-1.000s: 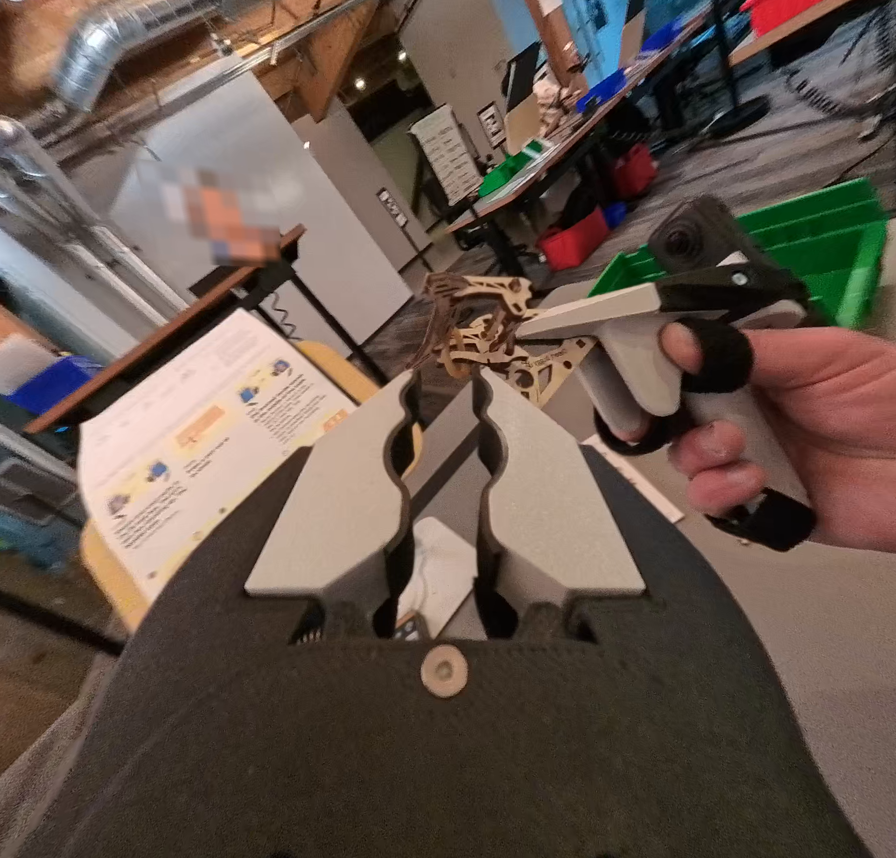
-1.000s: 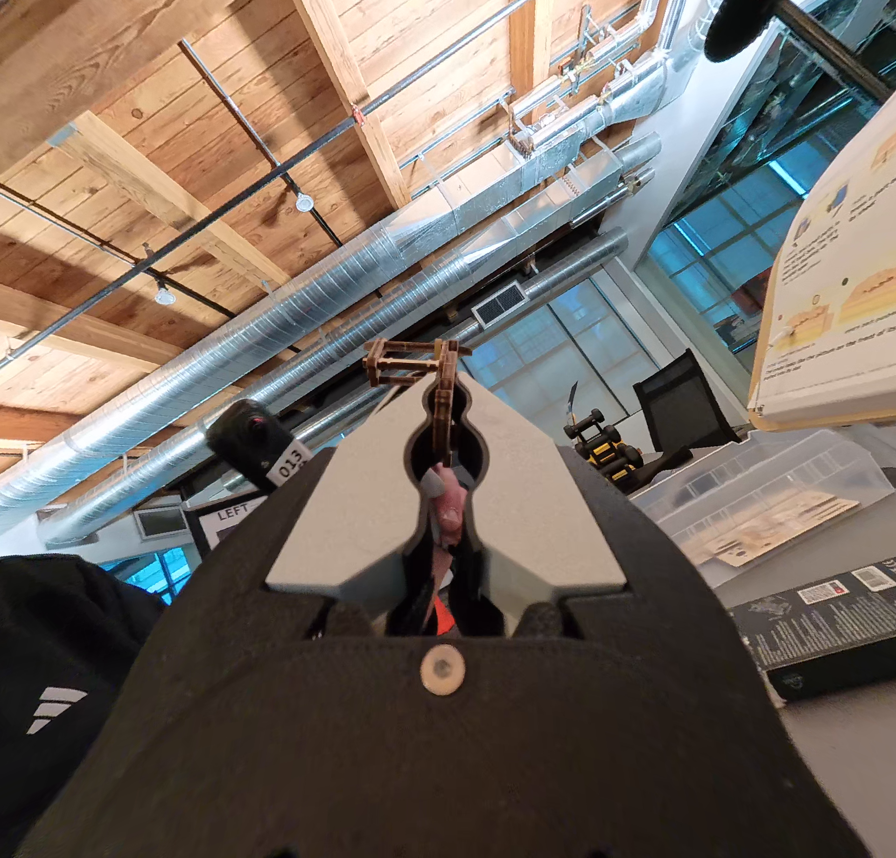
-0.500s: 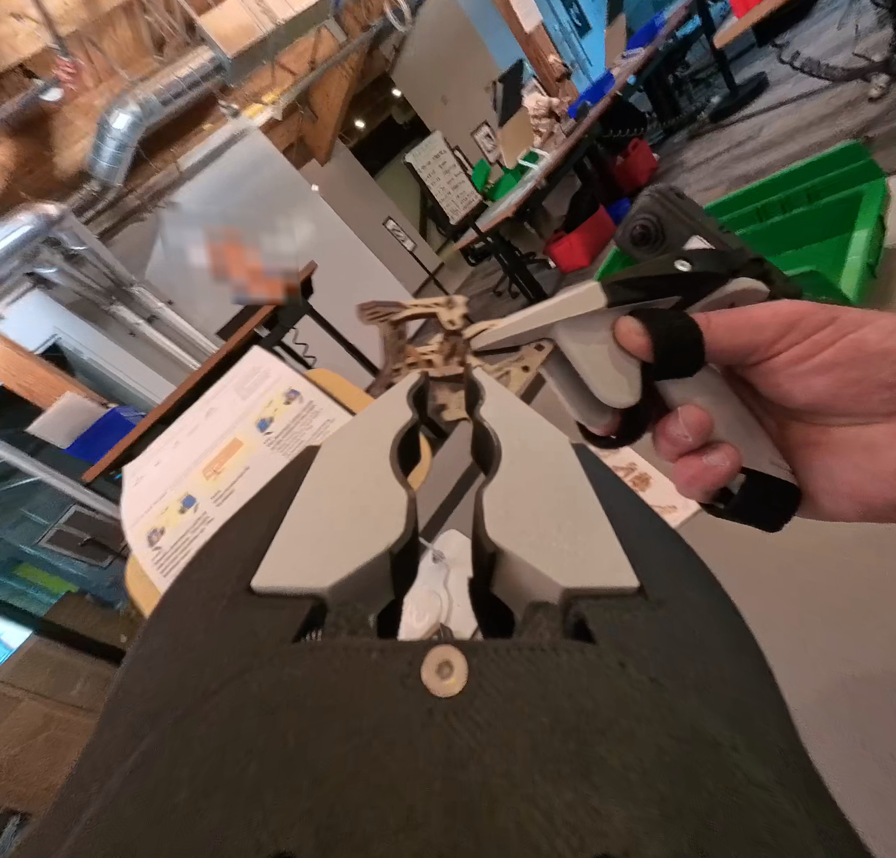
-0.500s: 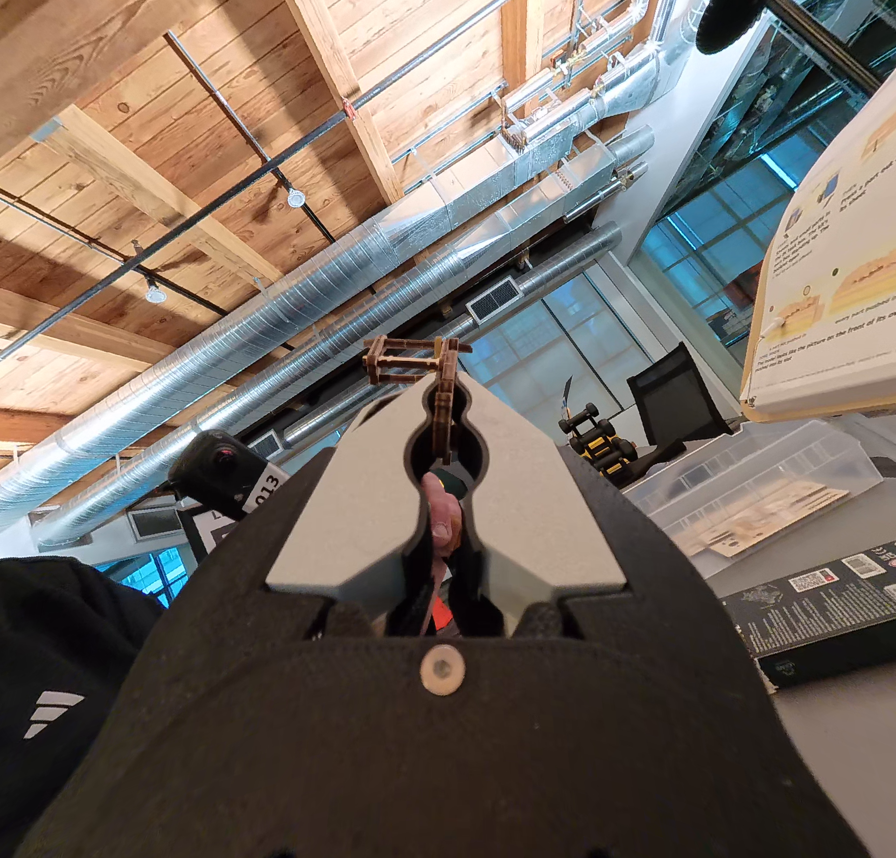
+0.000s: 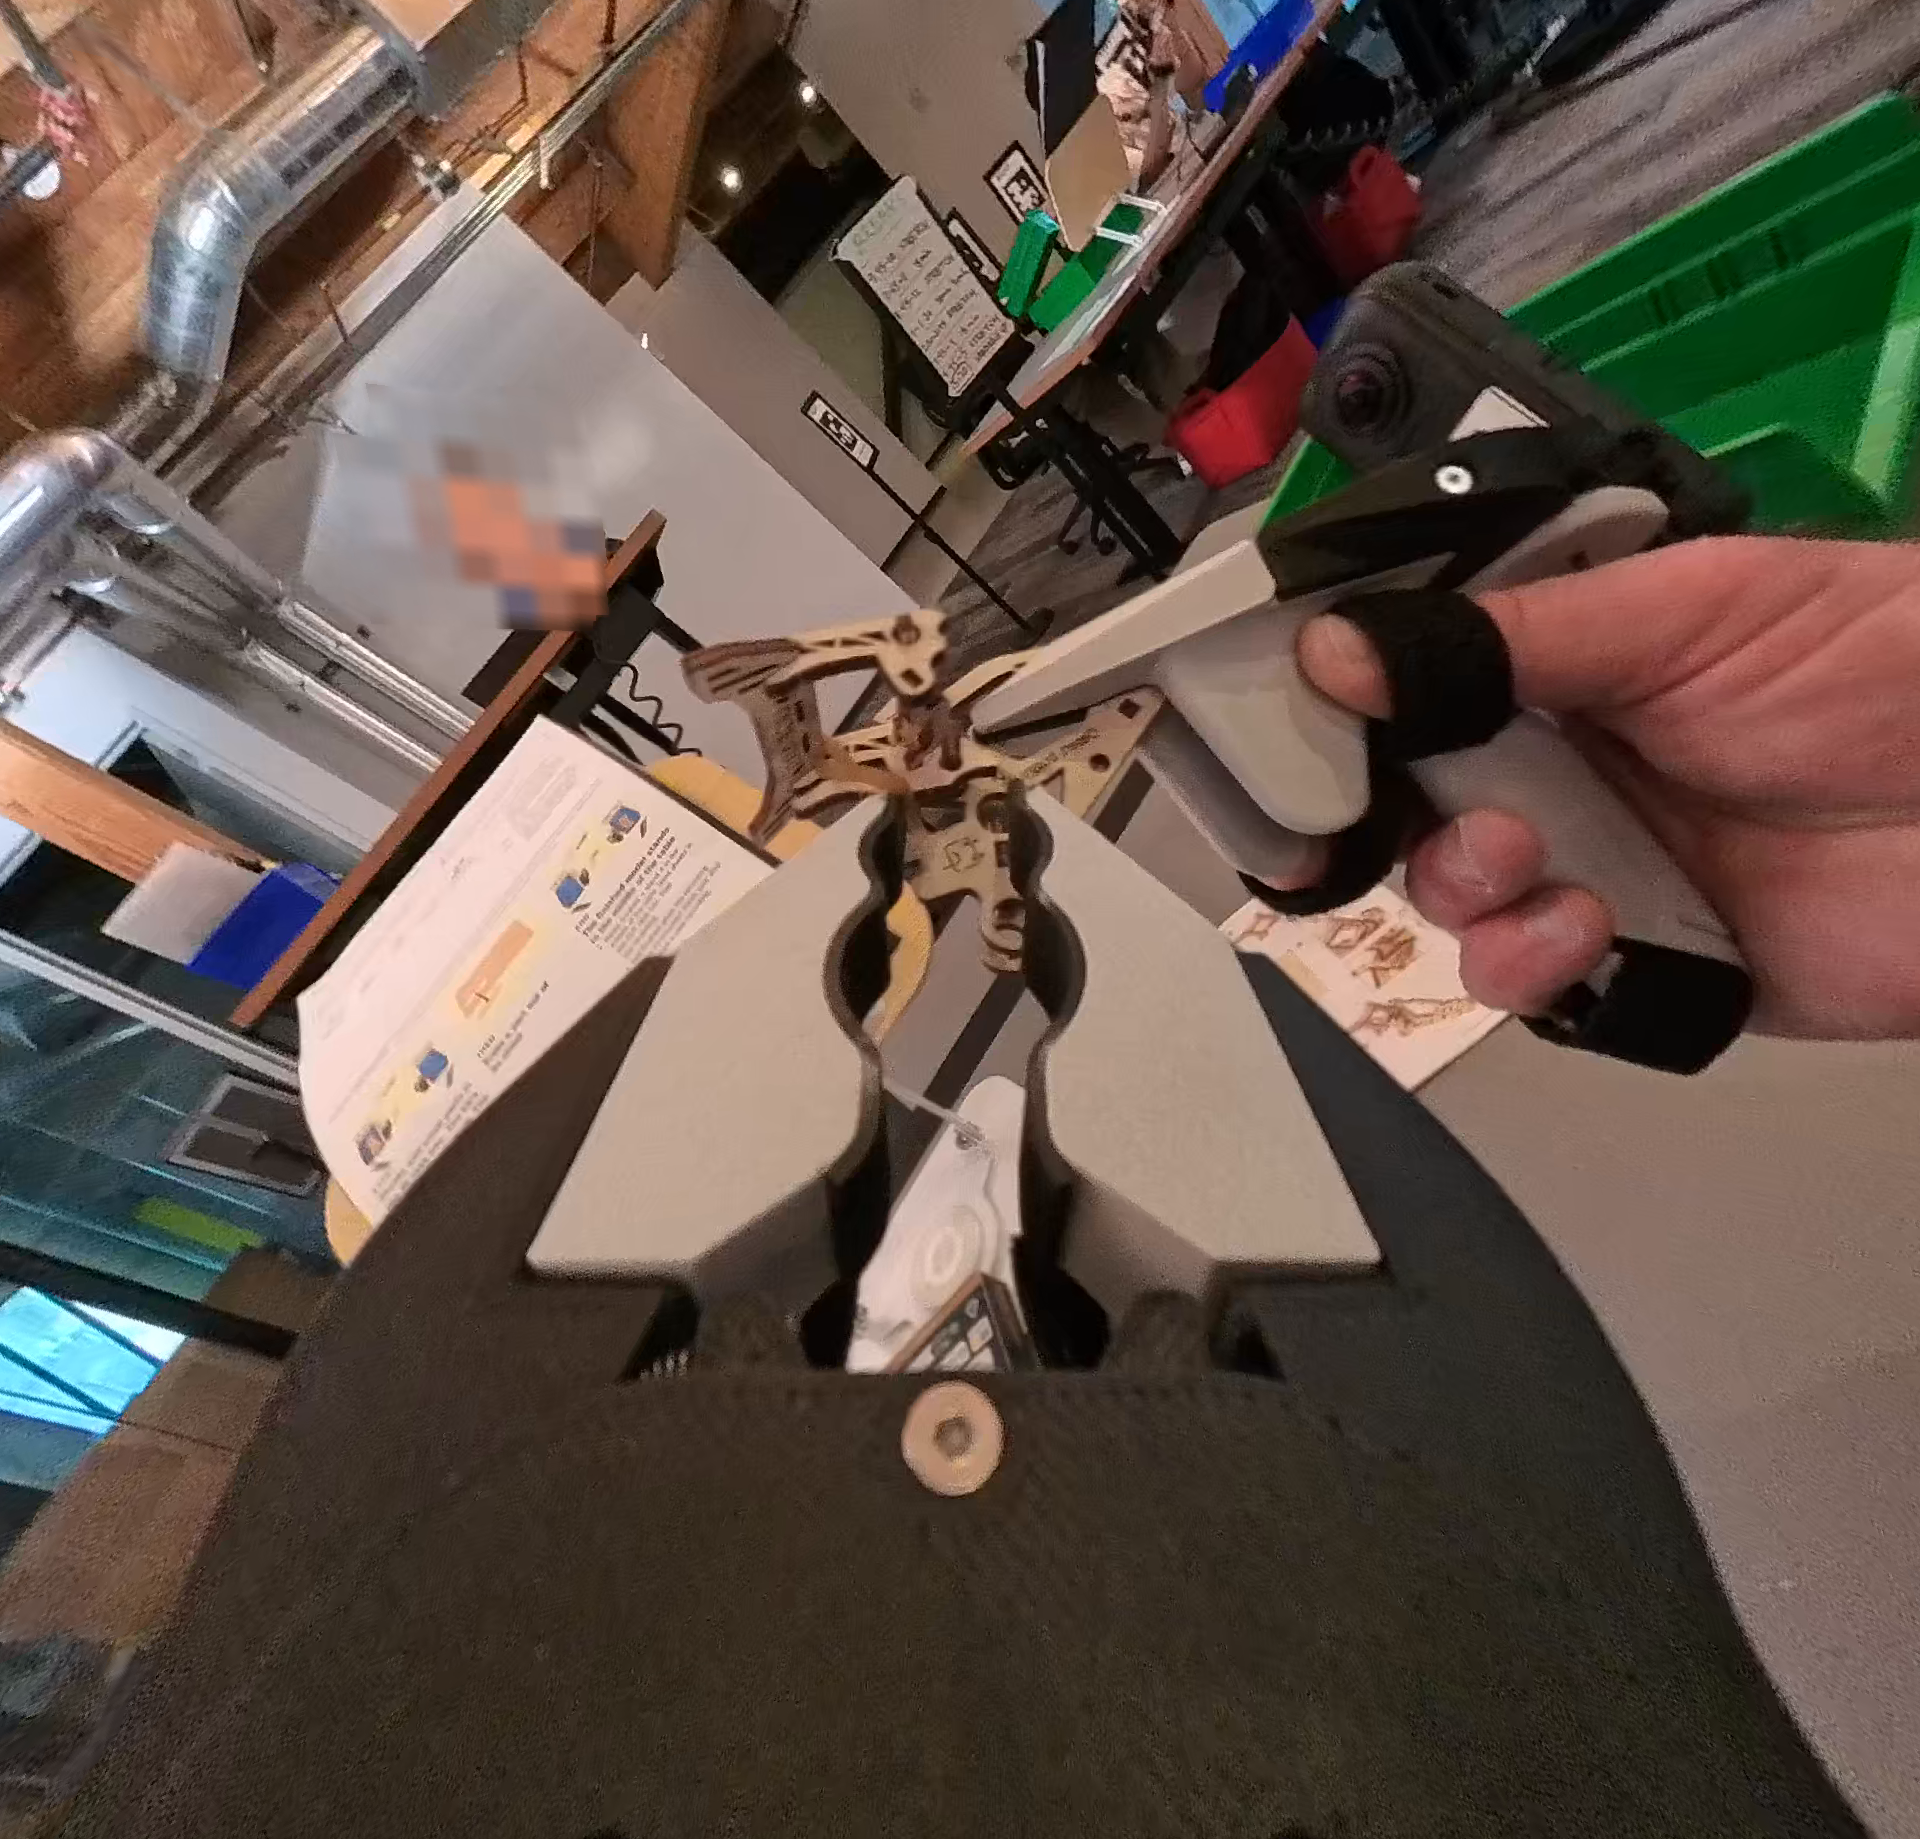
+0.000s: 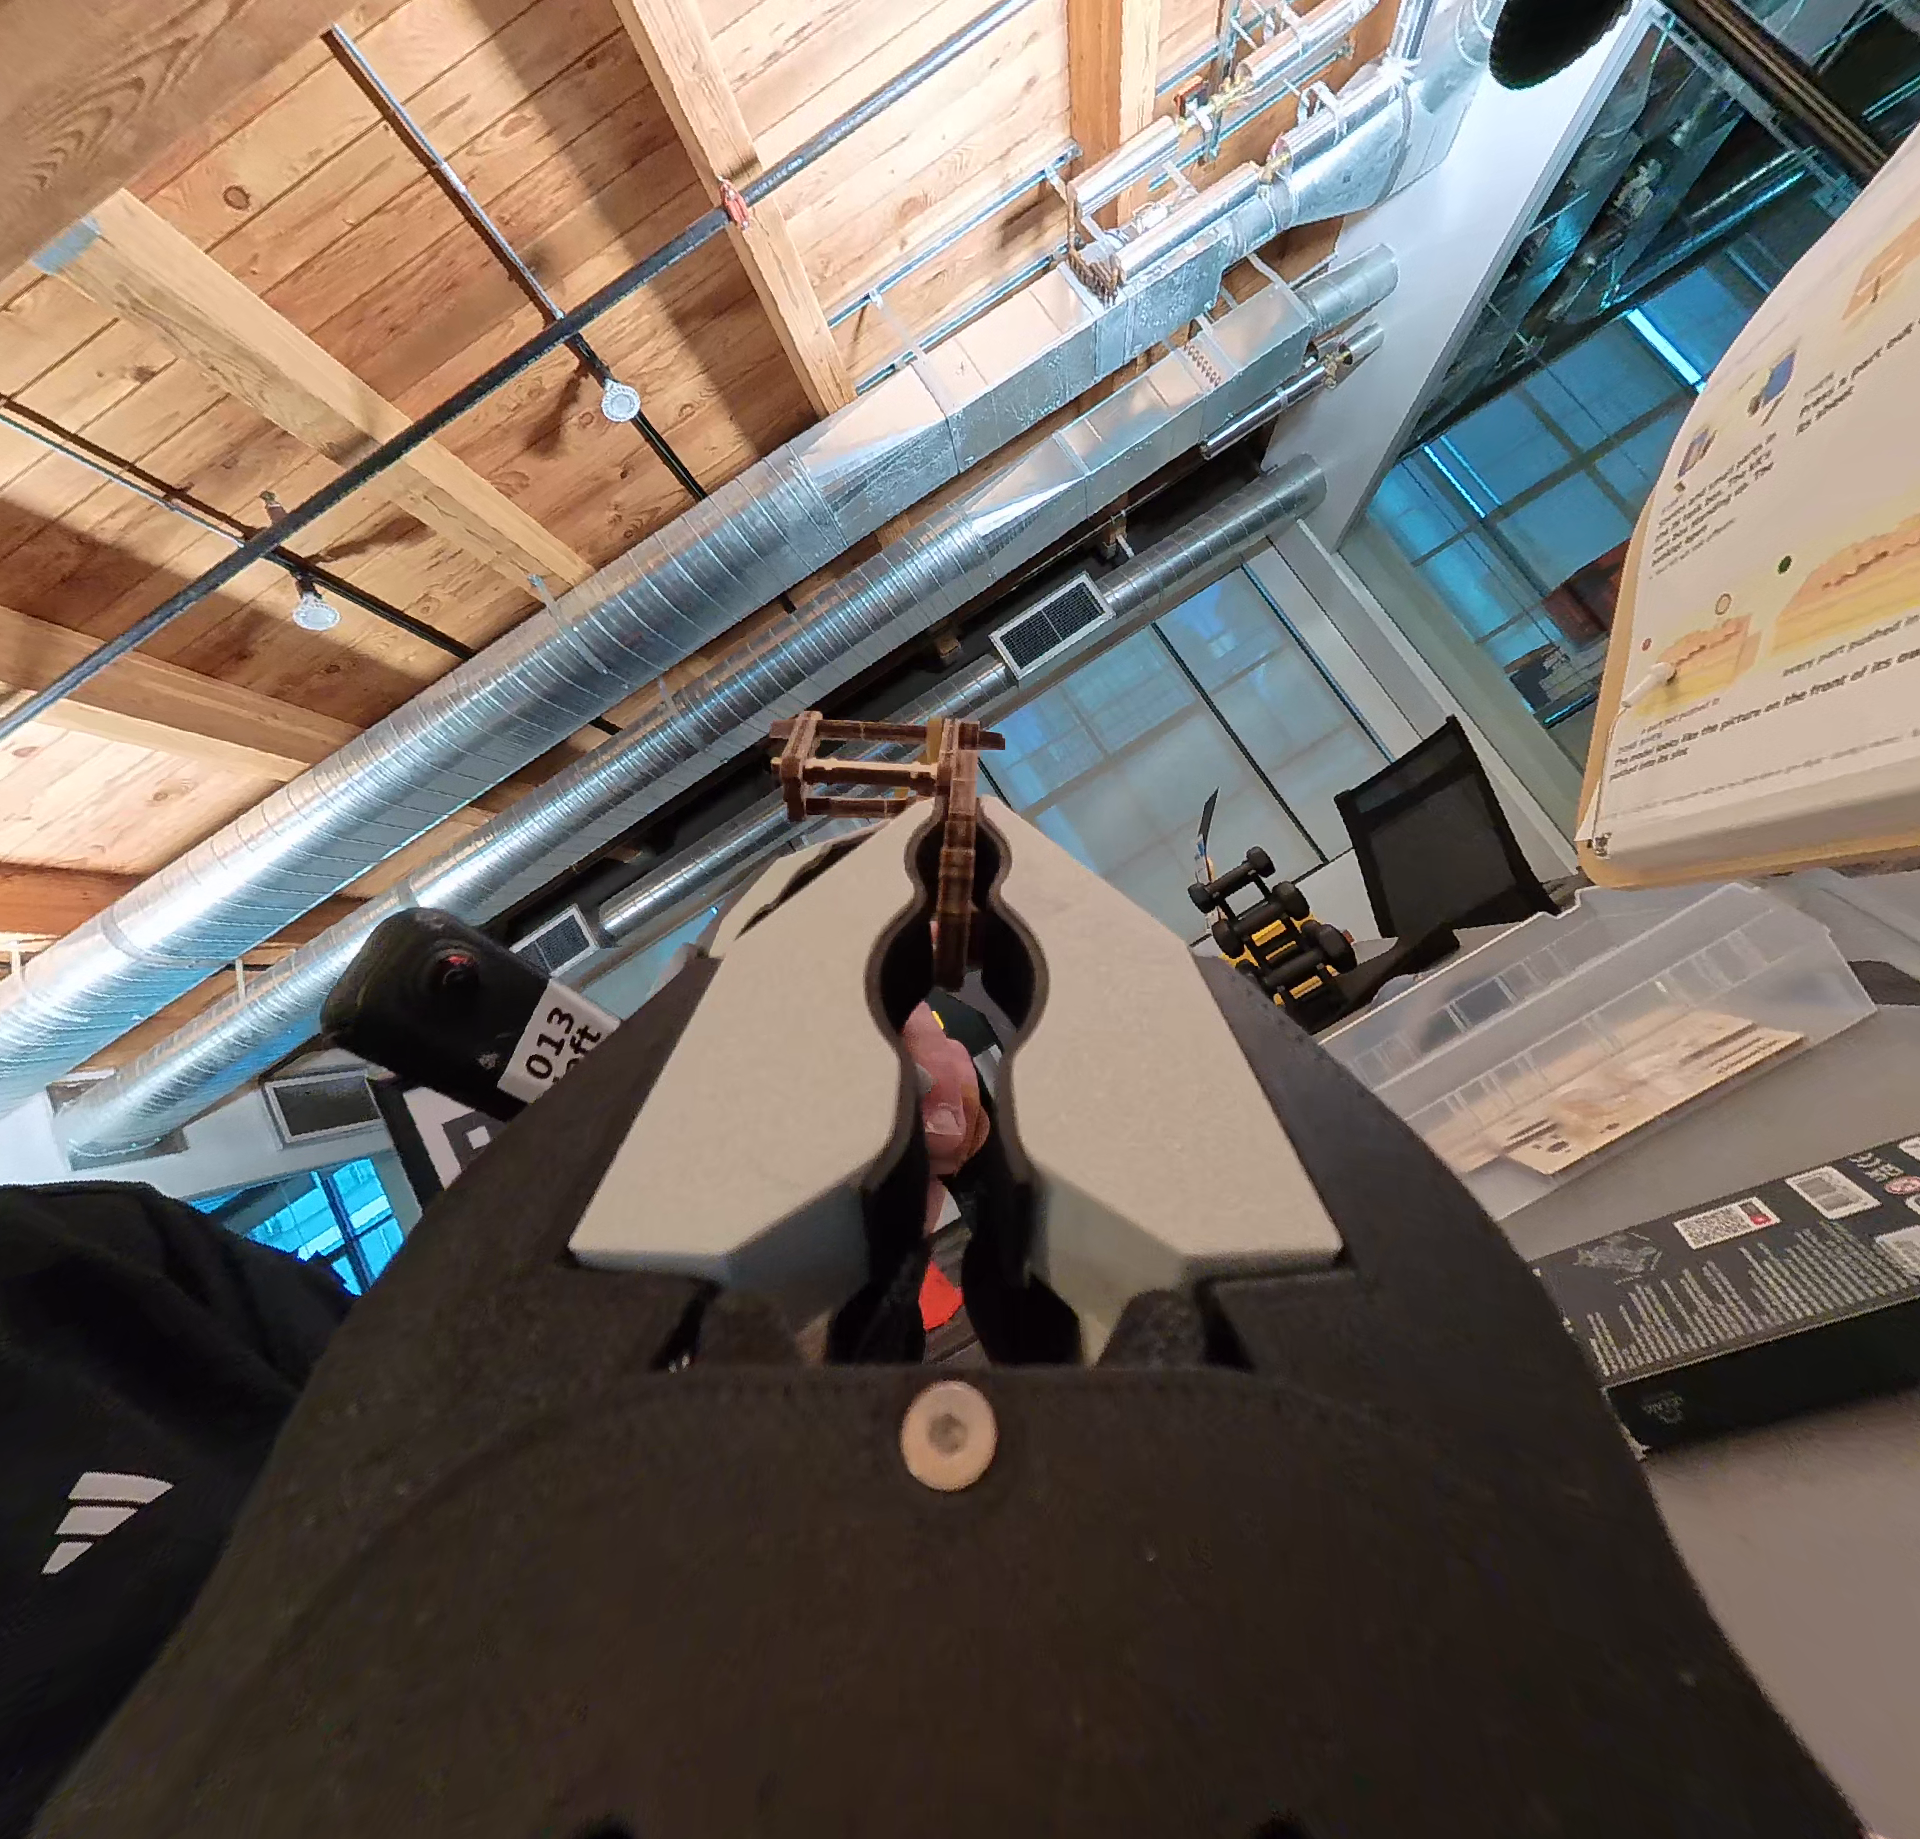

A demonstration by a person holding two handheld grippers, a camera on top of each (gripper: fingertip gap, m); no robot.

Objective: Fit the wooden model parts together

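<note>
Blurred workshop, wooden model (image 5: 914, 750), grip point seemingly hidden

Model (image 5: 914, 750): pale laser-cut plywood, dark burnt edges, open lattice cutouts. Held in air, off table. Curved toothed arm reaches up-left; triangular plate extends right; lower tab with hook end hangs down into gap between grey fingers. In right wrist view model (image 6: 951, 854) seen edge-on: thin layered strip upright, small box frame of brown struts projecting left at top. Exact joint state between parts not discernible.
</note>
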